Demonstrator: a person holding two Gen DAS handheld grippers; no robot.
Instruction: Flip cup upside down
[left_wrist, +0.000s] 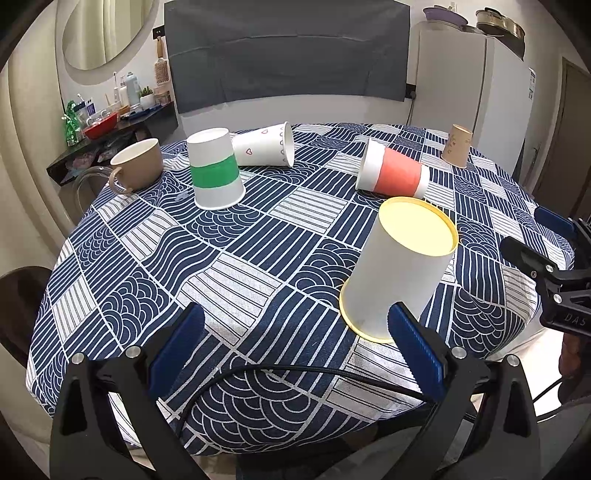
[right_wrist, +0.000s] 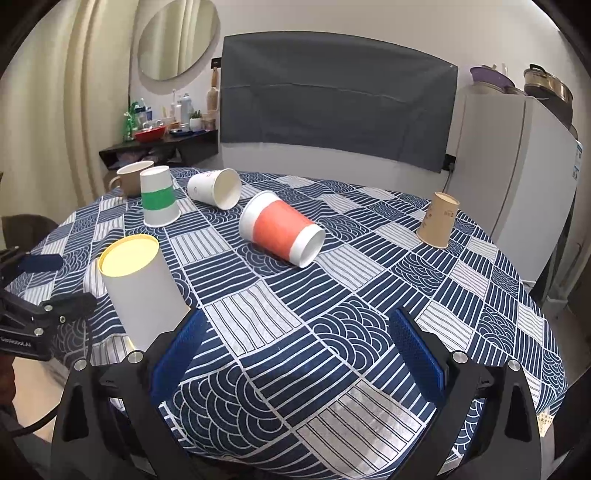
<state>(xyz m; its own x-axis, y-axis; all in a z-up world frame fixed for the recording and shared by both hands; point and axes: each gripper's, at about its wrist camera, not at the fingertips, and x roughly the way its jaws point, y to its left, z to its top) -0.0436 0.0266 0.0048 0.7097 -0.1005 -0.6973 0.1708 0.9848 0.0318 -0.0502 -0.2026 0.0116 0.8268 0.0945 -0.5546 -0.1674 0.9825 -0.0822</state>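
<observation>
A white cup with a yellow rim and base (left_wrist: 400, 266) stands upside down near the table's front edge; it also shows in the right wrist view (right_wrist: 142, 288). My left gripper (left_wrist: 295, 325) is open and empty, its right finger just in front of that cup. My right gripper (right_wrist: 295, 328) is open and empty, the cup just beyond its left finger. A red-banded cup (left_wrist: 393, 171) (right_wrist: 282, 229) and a heart-patterned cup (left_wrist: 264, 144) (right_wrist: 216, 188) lie on their sides. A green-banded cup (left_wrist: 216, 170) (right_wrist: 159, 201) and a tan paper cup (left_wrist: 457, 146) (right_wrist: 439, 219) stand upside down.
A beige mug (left_wrist: 138, 164) (right_wrist: 129, 177) stands upright at the far left of the round table (left_wrist: 258, 258) with its blue patterned cloth. A cluttered dark shelf (left_wrist: 122, 125) is beyond it. A fridge (right_wrist: 517, 177) stands at the right. A black cable (left_wrist: 295, 373) crosses the front edge.
</observation>
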